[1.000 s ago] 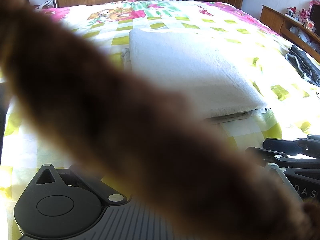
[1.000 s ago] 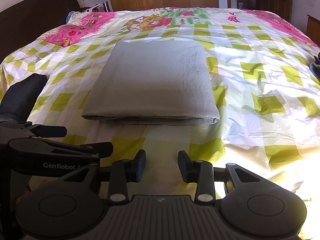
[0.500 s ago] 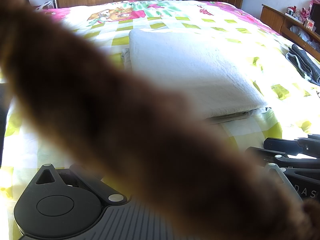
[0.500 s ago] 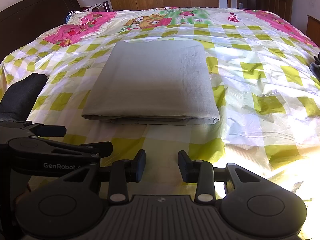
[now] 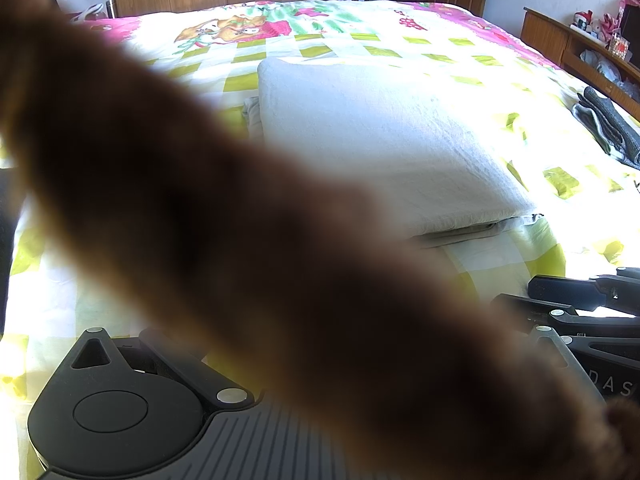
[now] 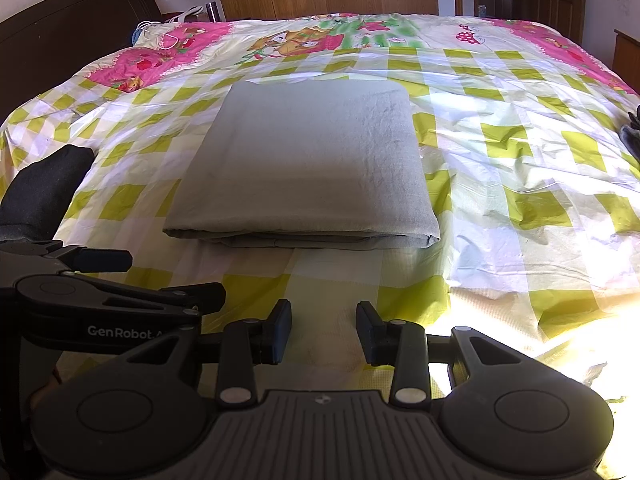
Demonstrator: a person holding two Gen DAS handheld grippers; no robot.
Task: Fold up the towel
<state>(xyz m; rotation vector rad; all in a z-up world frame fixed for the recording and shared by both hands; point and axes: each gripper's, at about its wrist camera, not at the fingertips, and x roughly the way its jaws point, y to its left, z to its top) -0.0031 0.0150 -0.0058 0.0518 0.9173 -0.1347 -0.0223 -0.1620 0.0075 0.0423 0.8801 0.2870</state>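
Right wrist view shows the towel [image 6: 304,164] already folded into a flat grey-green rectangle, lying in the middle of the bed [image 6: 520,168], just beyond the right gripper [image 6: 323,330]. Its near edge shows several stacked layers, so I judge the folding is nearly finished, or finished. The right gripper's jaws stand partly apart with nothing between them, above the bedsheet and not touching the towel.

If one more fold is wanted, the next move calls for pinching a near corner of the thick layered edge, and both grippers would need to lift together so the layers do not slide apart.

In the left wrist view a blurred brown shape [image 5: 248,240], soft and fuzzy, covers most of the lens and hides the fingers of the left gripper [image 6: 100,292], so I cannot tell how they stand. The right wrist view shows only its side.

The towel looks soft, slightly wrinkled, with rounded corners. The bedsheet is thin and creased, with yellow-green checks and pink cartoon borders. A dark wooden headboard [image 6: 60,40] stands at the left.
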